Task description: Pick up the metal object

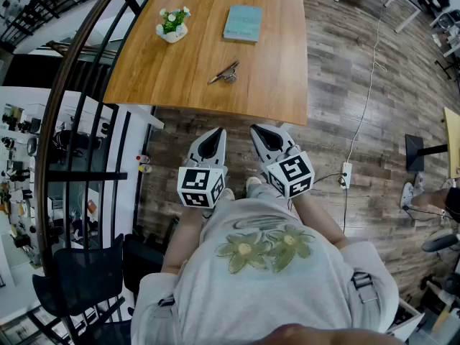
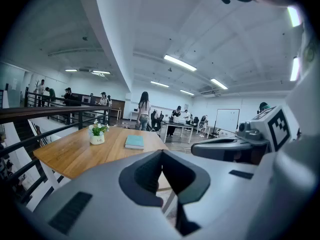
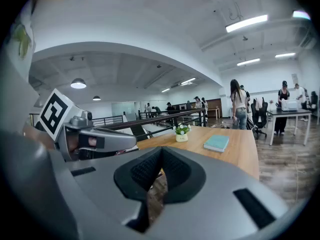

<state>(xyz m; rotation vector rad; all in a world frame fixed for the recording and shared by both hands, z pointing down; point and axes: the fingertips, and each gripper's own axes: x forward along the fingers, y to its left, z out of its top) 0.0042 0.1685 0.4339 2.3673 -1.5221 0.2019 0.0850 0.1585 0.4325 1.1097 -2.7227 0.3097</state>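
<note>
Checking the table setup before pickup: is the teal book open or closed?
Closed: the teal book lies flat on the wooden table, only its cover showing.

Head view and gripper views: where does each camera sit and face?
Head view: on the head, steeply down on the table, metal object, left gripper, right gripper, person's shirt.
Left gripper view: on the left gripper, along its shut jaws toward the table; right gripper at right.
Right gripper view: on the right gripper, along its shut jaws toward the table; left gripper at left.
All three share the book and flower pot.
</note>
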